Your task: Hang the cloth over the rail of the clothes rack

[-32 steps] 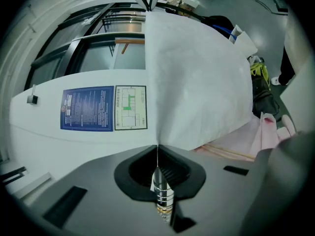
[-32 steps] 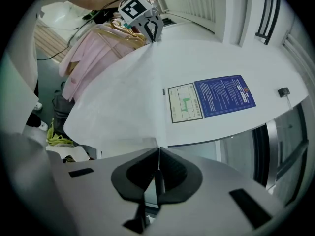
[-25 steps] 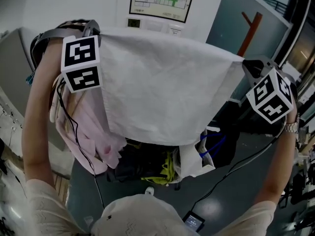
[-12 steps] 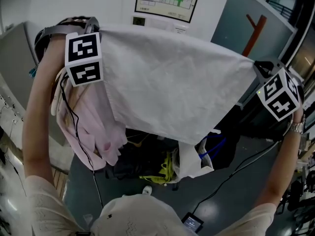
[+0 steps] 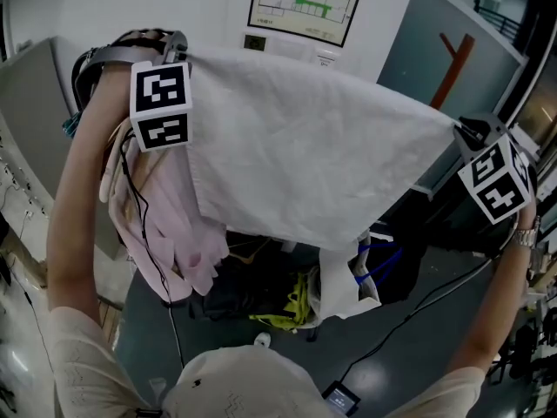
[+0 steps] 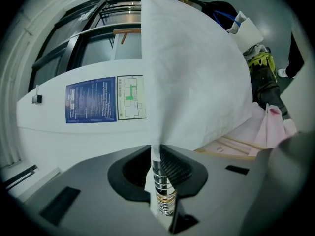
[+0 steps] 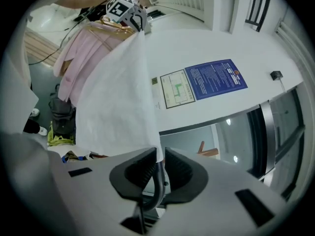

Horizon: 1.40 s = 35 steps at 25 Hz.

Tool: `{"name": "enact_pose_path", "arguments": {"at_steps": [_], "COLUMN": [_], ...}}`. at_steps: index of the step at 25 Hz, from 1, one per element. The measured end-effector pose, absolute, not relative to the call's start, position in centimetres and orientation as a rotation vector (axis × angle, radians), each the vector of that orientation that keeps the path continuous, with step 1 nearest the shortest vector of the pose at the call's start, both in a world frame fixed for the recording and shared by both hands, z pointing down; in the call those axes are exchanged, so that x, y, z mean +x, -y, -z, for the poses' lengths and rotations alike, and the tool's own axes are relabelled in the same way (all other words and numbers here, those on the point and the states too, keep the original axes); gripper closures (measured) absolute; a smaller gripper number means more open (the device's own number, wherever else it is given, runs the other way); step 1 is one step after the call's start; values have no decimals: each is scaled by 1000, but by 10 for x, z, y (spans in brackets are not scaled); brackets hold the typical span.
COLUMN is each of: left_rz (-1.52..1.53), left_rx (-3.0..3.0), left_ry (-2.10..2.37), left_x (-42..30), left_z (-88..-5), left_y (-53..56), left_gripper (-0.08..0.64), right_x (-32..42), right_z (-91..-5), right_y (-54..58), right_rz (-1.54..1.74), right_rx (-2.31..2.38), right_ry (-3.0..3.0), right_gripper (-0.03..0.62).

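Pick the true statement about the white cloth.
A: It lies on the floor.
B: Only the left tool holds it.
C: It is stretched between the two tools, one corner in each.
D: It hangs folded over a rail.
C: the white cloth spans the air between the left tool and the right tool, and each gripper view shows a corner pinched in closed jaws.
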State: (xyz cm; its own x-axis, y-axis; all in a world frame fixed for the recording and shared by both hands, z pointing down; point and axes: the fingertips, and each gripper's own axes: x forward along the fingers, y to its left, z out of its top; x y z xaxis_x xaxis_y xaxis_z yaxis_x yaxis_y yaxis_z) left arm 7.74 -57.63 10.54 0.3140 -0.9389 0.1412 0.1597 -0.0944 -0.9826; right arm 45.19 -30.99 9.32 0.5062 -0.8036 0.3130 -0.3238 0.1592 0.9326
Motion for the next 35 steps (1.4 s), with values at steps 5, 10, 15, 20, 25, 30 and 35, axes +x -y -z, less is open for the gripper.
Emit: {"name": "enact_pose_path", "arguments": {"at_steps": [5, 10, 15, 20, 25, 30, 35], "left_rz": [1071, 1063, 1014, 917, 946, 834, 677], "left_rx": [-1311, -1305, -1400, -1631, -1888, -2426, -2922], "left_ry": [-813, -809, -784, -651, -416, -495, -771], "left_x": [71, 63, 61, 84, 106, 114, 94], "left_z": [-97, -97, -104, -162, -277, -368, -453], "left_y": [573, 561, 538, 478, 420, 379, 349], "left_gripper": [485, 490, 548, 548, 548, 548, 548], "right_x": [435, 405, 364, 301, 250, 208, 180], "right_z": [-83, -91, -104, -155, -272, -377, -466], "right_y": [303, 298, 301, 307, 316, 309, 276], "right_rz": [486, 494, 487, 501, 208, -191, -580], "right_rx": [1481, 1438, 1448, 1530, 1600, 1897, 2155], "right_ry": [1086, 1092, 1198, 1477, 1688, 1868, 1928], "right_gripper": [549, 574, 574, 574, 575, 574, 574]}}
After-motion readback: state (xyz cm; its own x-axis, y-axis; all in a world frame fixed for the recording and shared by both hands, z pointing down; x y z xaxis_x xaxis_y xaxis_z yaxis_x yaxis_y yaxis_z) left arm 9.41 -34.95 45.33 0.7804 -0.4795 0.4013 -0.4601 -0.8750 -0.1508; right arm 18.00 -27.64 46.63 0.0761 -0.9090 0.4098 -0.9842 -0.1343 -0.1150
